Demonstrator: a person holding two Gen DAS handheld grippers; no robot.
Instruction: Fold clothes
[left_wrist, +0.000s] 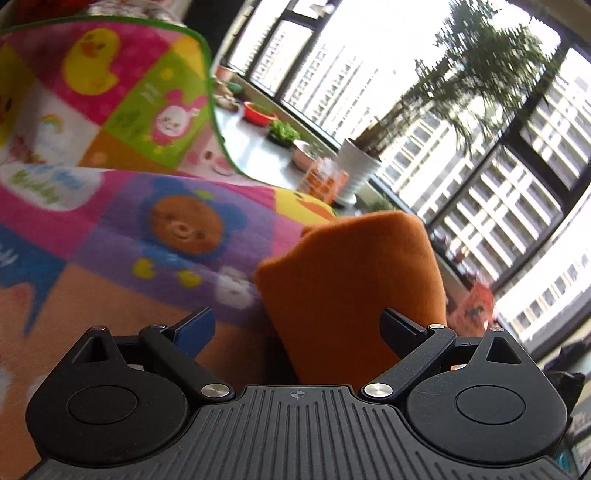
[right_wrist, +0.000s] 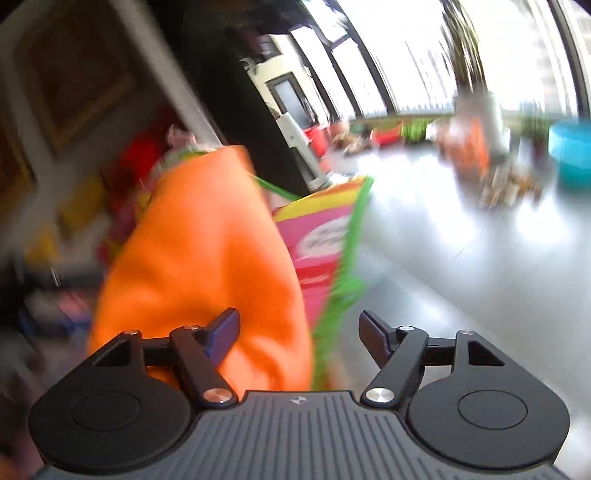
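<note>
An orange cloth (left_wrist: 354, 280) lies folded on a colourful cartoon play mat (left_wrist: 110, 206). In the left wrist view my left gripper (left_wrist: 299, 328) is open, its fingers apart, with the orange cloth just ahead between and beyond them. In the right wrist view, which is blurred by motion, the same orange cloth (right_wrist: 207, 266) fills the left centre over the mat (right_wrist: 325, 236). My right gripper (right_wrist: 299, 336) is open; its left finger (right_wrist: 221, 336) overlaps the cloth and its right finger stands over the mat edge and floor.
A pale glossy floor (right_wrist: 461, 236) stretches to large windows (left_wrist: 480, 155). By the windows stand a white plant pot (left_wrist: 358, 166), a red bowl (left_wrist: 258, 112), green plants and an orange patterned box (left_wrist: 325, 179). A turquoise tub (right_wrist: 572, 151) sits at far right.
</note>
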